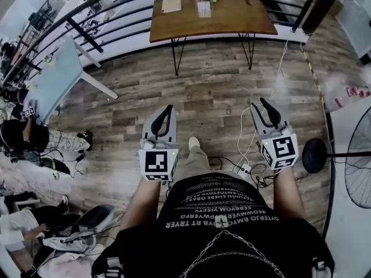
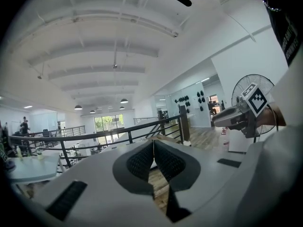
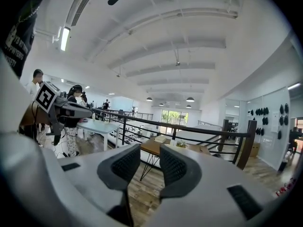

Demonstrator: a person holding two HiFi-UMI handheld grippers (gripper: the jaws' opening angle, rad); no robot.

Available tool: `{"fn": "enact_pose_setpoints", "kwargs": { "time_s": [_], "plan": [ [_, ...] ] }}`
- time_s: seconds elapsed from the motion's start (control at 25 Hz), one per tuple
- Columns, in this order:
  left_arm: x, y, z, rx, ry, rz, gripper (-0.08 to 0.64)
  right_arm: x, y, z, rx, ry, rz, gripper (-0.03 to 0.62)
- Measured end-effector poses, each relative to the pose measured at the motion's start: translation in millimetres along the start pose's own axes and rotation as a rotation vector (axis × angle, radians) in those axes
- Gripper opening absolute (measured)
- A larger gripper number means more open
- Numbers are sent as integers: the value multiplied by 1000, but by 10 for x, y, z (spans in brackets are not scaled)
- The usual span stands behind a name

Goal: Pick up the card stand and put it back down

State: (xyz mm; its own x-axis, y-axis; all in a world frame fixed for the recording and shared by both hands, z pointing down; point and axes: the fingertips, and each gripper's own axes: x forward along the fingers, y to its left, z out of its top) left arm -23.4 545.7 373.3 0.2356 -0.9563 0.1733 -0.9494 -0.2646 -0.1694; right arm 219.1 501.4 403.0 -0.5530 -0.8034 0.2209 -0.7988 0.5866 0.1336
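Observation:
The card stand (image 1: pixel 204 8) is a small white upright card on the wooden table (image 1: pixel 232 22) far ahead, behind the black railing. It also shows small in the right gripper view as the card stand (image 3: pixel 173 143), between a flat book and a bunch of flowers. Both grippers are held low over the plank floor, well short of the table. My left gripper (image 1: pixel 169 109) has its tips together with nothing in them, as the left gripper (image 2: pixel 153 143) shows. My right gripper (image 1: pixel 259 103) stands open, and between the pads of the right gripper (image 3: pixel 150 148) there is only a gap.
A black railing (image 1: pixel 116 30) runs between me and the wooden table. A pale table (image 1: pixel 55 80) stands at the left, with people and cables beyond it. A standing fan (image 1: pixel 362 155) is at the right. Cables and a power strip (image 1: pixel 243 169) lie on the floor by my feet.

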Motion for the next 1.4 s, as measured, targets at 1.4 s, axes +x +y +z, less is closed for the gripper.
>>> {"fn": "enact_pose_setpoints", "kwargs": {
  "time_s": [1.4],
  "plan": [
    [2094,1800,-221,-19,21,-120,29,2552,-294,350,7,102,-75,178]
  ]
}}
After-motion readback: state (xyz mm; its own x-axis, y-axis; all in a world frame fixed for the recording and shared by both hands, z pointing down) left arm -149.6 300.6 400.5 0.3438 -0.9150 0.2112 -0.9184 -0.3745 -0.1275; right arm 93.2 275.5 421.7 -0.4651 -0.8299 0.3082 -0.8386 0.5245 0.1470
